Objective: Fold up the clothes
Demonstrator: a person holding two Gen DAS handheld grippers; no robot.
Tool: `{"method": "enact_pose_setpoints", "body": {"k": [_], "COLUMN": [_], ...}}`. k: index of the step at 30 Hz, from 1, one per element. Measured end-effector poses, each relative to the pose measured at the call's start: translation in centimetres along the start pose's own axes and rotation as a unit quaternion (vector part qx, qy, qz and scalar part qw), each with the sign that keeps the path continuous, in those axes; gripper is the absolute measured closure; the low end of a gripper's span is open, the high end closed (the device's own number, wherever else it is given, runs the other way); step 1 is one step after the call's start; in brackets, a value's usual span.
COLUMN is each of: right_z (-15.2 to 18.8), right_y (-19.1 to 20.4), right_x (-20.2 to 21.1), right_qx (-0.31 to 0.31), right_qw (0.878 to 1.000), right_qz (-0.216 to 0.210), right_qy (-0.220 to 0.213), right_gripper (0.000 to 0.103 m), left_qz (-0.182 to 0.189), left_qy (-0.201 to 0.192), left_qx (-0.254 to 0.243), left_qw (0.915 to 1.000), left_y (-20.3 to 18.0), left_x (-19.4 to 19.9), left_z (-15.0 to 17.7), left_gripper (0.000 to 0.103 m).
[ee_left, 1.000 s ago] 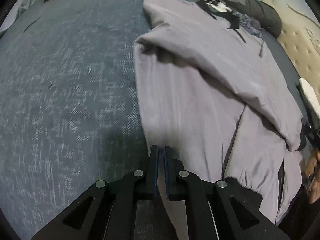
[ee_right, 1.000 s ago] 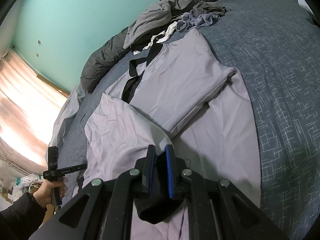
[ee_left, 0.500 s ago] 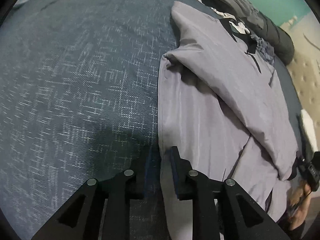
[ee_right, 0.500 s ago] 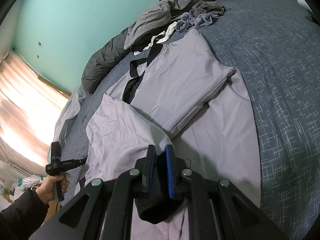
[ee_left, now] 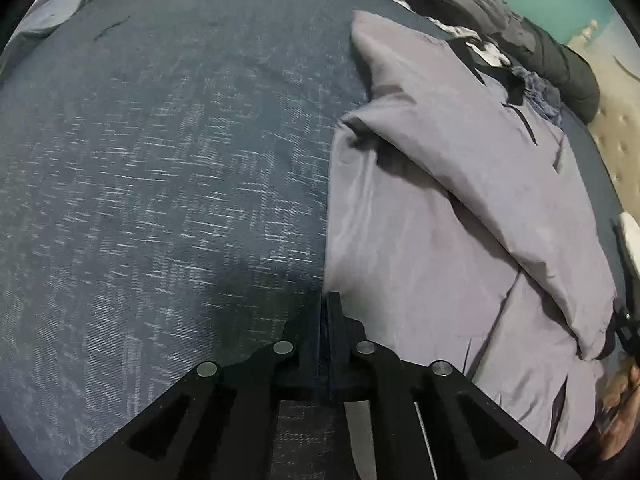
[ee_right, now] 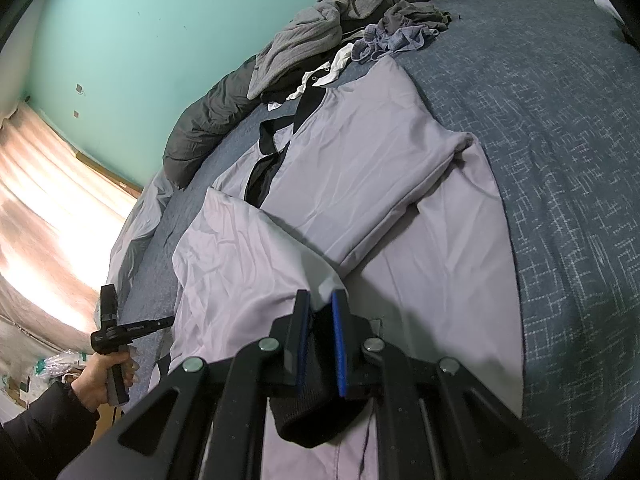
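The left gripper (ee_left: 325, 312) had just snapped closed on the jacket (ee_left: 440, 208) edge on the bed (ee_left: 160, 160). The right gripper (ee_right: 320, 320) pinched its black cuff (ee_right: 308, 412). Both should lift together, evenly.

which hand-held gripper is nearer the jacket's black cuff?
Right. The right hand-held gripper is clamped on the black cuff; the left hand-held gripper is shut at the grey jacket's opposite edge.

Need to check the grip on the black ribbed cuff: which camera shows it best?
Right wrist view: the black ribbed cuff sits clamped between the right hand-held gripper pads, close up. In the left wrist view I cannot make it out.
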State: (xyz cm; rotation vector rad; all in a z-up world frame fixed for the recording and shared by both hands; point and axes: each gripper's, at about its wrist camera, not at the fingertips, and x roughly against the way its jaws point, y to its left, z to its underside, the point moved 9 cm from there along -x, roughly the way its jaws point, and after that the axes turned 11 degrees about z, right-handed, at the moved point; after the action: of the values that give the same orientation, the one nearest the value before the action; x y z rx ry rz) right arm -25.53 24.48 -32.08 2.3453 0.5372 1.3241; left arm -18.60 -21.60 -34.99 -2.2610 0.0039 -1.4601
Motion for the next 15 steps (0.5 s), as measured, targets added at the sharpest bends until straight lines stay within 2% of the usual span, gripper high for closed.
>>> {"method": "enact_pose_setpoints", "body": {"k": [2, 5, 10, 13, 15], "right_z": [-0.1, -0.1, -0.1, -0.1, 0.0], "right_y": [0.0, 0.1, 0.2, 0.2, 0.3], "right_x": [0.1, 0.1, 0.3, 0.3, 0.4], "right_qx": [-0.001, 0.0, 0.0, -0.001, -0.002], "right_qw": [1.0, 1.0, 1.0, 1.0, 1.0], "right_qz": [0.0, -0.002, -0.004, -0.004, -0.004], "right_qy": [-0.001, -0.002, -0.004, -0.004, -0.004], "right_gripper": [0.092, 0.092, 0.092, 0.092, 0.092], "left_qz": [-0.003, 0.012, 0.027, 0.02, -0.003], "left_qy": [-0.006, 0.003, 0.014, 0.034, 0.058], "left_qx": [0.006, 0.004, 0.012, -0.007, -0.025], "left_qw": [1.0, 0.9999, 0.9995, 0.9992, 0.998], "left_y": [0.1, -0.7, -1.4, -2.0, -2.1], "left_x": [1.2, 1.9, 1.2, 0.4, -0.4], "left_z": [0.2, 1.2, 2.1, 3.3, 4.2], "left_gripper": [0.099, 0.098, 0.098, 0.098, 0.098]}}
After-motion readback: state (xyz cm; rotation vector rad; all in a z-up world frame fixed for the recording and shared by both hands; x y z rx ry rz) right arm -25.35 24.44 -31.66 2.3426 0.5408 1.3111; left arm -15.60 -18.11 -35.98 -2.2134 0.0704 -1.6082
